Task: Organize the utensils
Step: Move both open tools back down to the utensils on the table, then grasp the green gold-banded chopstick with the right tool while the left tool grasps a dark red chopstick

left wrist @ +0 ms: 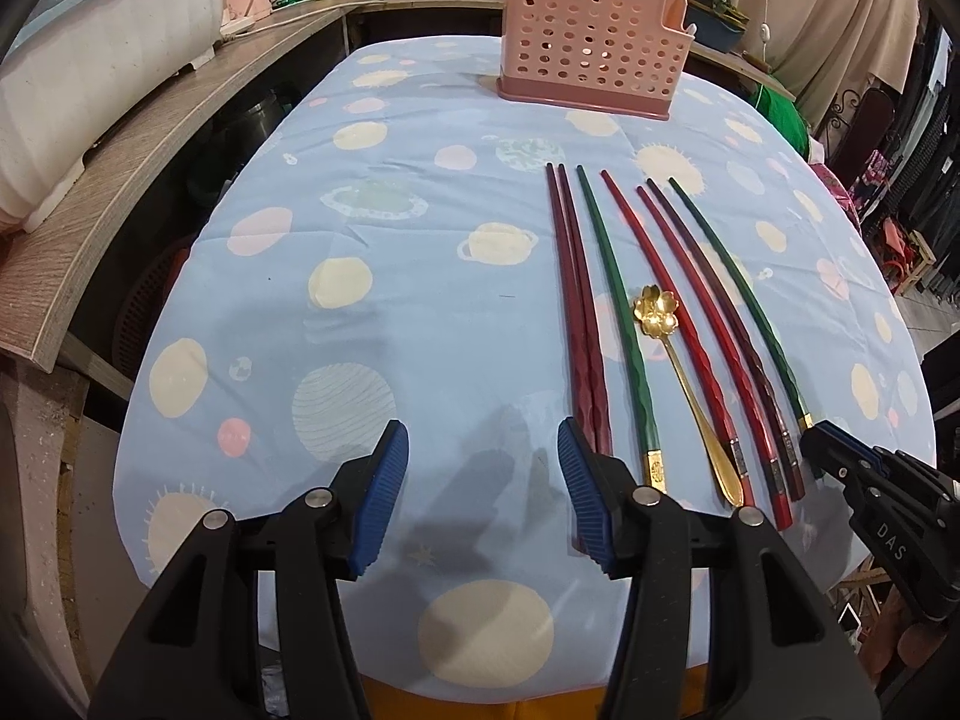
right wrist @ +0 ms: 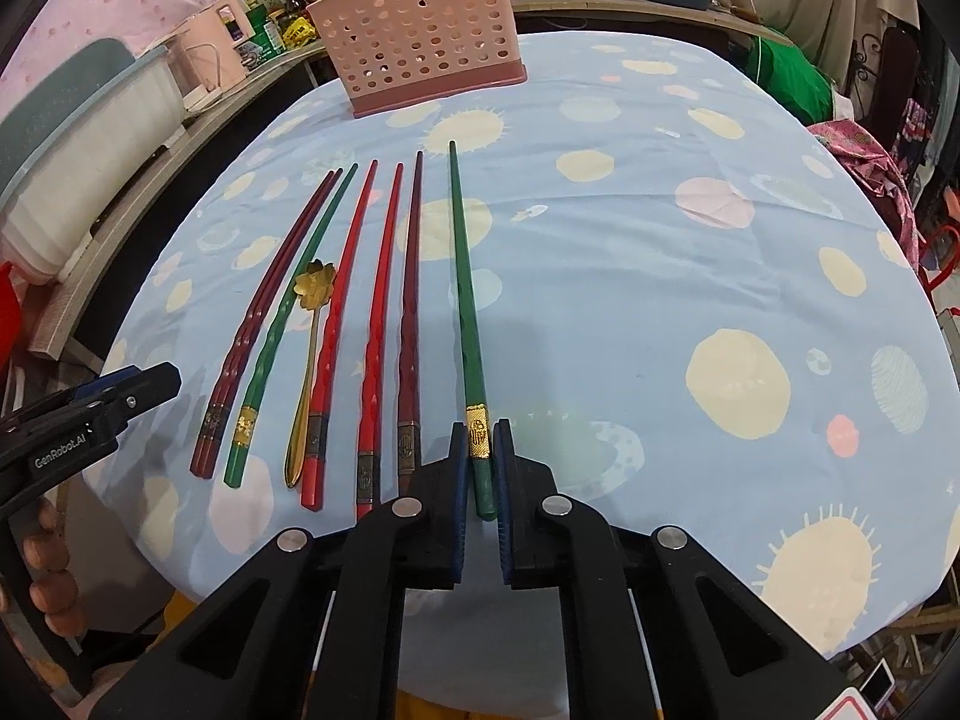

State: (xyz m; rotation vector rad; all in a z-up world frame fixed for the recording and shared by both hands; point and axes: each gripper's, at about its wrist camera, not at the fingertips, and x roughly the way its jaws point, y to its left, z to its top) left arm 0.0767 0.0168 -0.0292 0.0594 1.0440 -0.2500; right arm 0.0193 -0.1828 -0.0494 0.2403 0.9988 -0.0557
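Note:
Several chopsticks lie side by side on the blue planet-print tablecloth [left wrist: 420,192]: a dark red pair [left wrist: 576,300], a green one [left wrist: 612,306], red ones [left wrist: 672,324] and a green one at the right [right wrist: 465,294]. A gold flower spoon [left wrist: 657,309] lies among them; it also shows in the right wrist view [right wrist: 315,285]. My right gripper [right wrist: 479,438] is shut on the thick end of the rightmost green chopstick, which rests on the cloth. My left gripper [left wrist: 483,450] is open and empty, left of the dark red pair. A pink perforated utensil holder [left wrist: 591,39] stands at the far end.
A wooden shelf [left wrist: 150,138] with a white bin runs along the left. Cluttered counters with pots and bottles lie behind the holder. The right gripper's body [left wrist: 882,480] shows in the left wrist view. Green cloth and clothes are on the right.

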